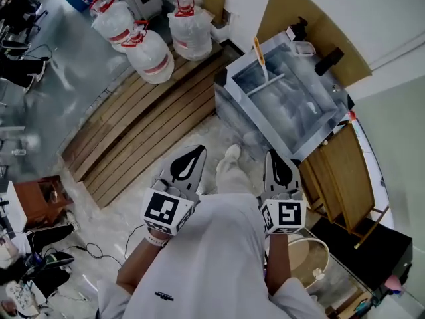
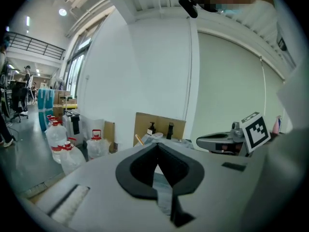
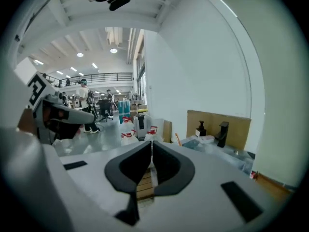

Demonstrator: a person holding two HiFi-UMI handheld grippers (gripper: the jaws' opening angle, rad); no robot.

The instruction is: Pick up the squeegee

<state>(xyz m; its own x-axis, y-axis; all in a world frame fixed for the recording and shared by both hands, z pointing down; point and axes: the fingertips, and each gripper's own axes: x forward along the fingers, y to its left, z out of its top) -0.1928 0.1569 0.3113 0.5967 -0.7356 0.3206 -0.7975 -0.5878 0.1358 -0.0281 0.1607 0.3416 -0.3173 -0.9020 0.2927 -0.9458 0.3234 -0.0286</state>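
Squeegee first: orange-handled squeegee (image 1: 263,68) lies in the steel sink (image 1: 292,115), seemingly propped at its far left corner. Well back, the left hand-held gripper (image 1: 198,151) and right hand-held gripper (image 1: 270,157) sit pinched together, empty; arriving unopened would knock the handle aside.

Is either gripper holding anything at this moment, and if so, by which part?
Nothing is held. The left gripper and right gripper are both shut and empty; the squeegee lies untouched in the sink ahead.
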